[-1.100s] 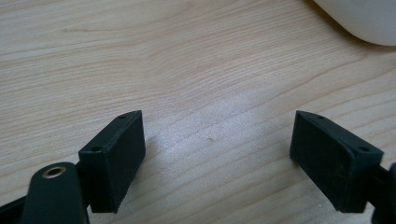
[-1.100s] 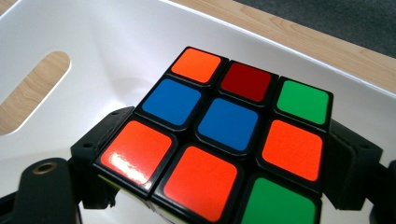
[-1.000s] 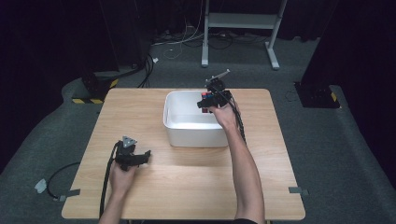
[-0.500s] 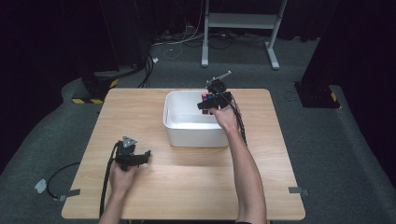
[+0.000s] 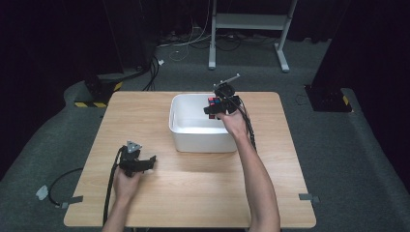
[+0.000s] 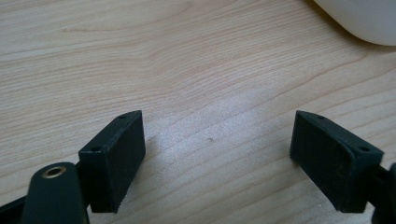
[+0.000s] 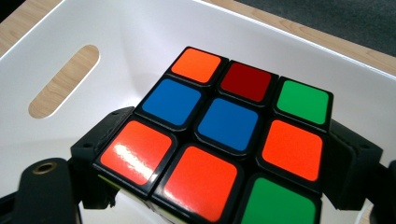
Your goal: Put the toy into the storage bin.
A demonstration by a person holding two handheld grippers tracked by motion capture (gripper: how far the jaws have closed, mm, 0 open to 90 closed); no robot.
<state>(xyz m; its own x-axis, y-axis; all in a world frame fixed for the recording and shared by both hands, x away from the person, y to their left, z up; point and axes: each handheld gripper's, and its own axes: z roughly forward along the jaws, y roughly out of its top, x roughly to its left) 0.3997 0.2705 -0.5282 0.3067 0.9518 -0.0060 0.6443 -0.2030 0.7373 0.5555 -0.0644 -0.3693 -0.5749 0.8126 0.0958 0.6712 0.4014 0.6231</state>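
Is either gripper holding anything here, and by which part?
The right gripper clamps a puzzle cube by two opposite sides, over the white bin. The left gripper is open, holding nothing.

The bin (image 5: 200,137) sits mid-table (image 5: 193,193); the cube (image 5: 214,103) hangs above its far right corner.

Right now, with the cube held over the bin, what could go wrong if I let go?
The right gripper holds the puzzle cube above the white bin's floor, so a release here may let it drop and bounce or tumble. The jaws grip it only by its lower side edges, so it might also tip out early. The left gripper rests open on the table, too far to help.
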